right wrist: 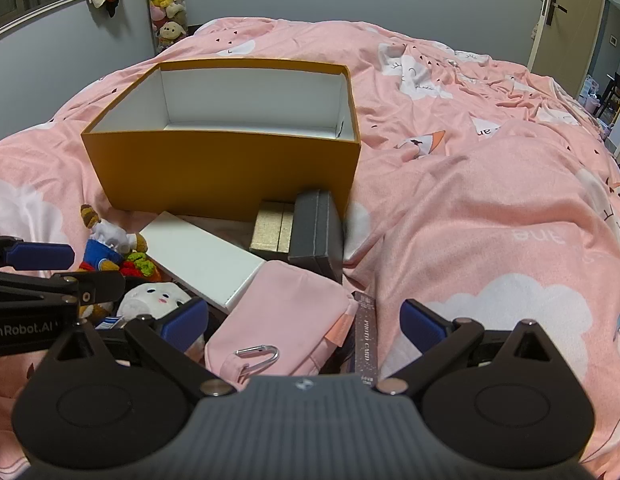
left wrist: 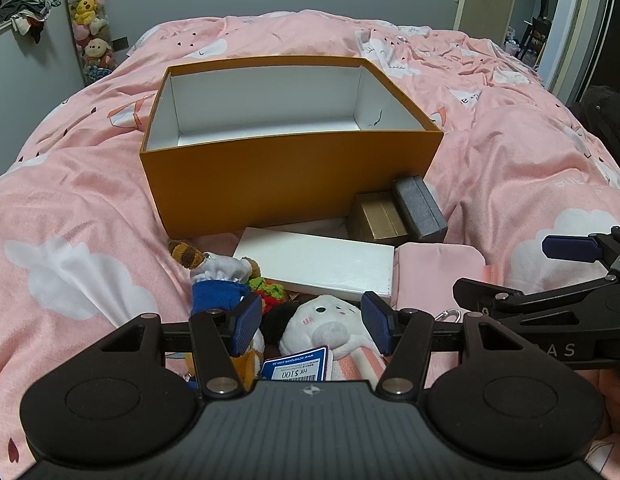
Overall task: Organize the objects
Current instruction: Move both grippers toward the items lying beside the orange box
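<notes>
An open, empty orange box (left wrist: 294, 168) (right wrist: 226, 168) stands on the pink bed. In front of it lie a flat white box (left wrist: 317, 268) (right wrist: 202, 260), a small gold box (left wrist: 379, 218) (right wrist: 272, 230) and a grey box (left wrist: 421, 208) (right wrist: 315, 236). My left gripper (left wrist: 311, 324) (right wrist: 98, 268) is open, its pads either side of a white plush (left wrist: 329, 324) (right wrist: 150, 300) without pressing on it. A blue-clad plush (left wrist: 218, 280) (right wrist: 106, 244) lies to the left. My right gripper (right wrist: 304, 322) (left wrist: 499, 268) is open wide above a pink pouch (right wrist: 278, 320) (left wrist: 437, 276).
A price tag (left wrist: 298, 368) lies by the white plush. A photo card pack (right wrist: 365, 336) sits right of the pouch, and a carabiner (right wrist: 258, 356) hangs from the pouch. The rumpled duvet (right wrist: 489, 220) rises to the right. A column of plush toys (left wrist: 90, 20) stands against the far wall.
</notes>
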{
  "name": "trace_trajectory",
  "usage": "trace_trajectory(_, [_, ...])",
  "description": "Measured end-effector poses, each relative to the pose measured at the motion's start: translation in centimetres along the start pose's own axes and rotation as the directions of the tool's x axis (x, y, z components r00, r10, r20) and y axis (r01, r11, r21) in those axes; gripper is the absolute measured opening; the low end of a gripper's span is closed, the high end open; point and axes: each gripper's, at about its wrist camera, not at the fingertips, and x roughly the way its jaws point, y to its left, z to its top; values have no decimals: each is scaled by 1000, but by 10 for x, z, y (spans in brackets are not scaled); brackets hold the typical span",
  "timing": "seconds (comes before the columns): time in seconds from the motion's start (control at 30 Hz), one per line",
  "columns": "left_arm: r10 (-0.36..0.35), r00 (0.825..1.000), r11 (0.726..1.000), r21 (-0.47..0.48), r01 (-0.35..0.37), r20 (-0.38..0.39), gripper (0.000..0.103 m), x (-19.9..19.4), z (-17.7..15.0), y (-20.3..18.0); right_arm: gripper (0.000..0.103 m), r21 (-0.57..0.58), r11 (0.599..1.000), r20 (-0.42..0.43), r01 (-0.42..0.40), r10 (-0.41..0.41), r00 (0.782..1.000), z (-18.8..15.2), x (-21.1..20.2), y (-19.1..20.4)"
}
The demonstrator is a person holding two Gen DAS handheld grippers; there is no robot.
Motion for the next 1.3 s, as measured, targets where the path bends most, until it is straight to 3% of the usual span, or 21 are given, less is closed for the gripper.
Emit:
trace_trajectory(0.73, [-19,1000,1000,-3,19,-12,68,0,1,1,102,13,1000,-11,-20,21,1000,1,1,-1])
trace_trajectory(0.87, [-49,998,998,-40,48,-28,55,0,4,15,100,20,998,-12,-57,58,998,3,0,-2])
trace_trajectory(1.0, [-73,996,996,-61,70,-49,42,1,9,27,80,22,995,-47,-99,100,994,7,6,-3])
trace_trajectory(1.07, [-86,994,994,-66,82,-65,39,2,11,32,75,14,992,-69,-126,127,990,10,9,-2])
trace_trajectory(1.13, [-96,992,994,-66,91,-81,37,4,13,37,62,-16,988,-79,-152,150,985,14,11,1])
trace_trajectory(1.3, [-106,990,994,-49,101,-94,30,15,22,39,52,-129,965,-106,-230,217,970,30,25,16])
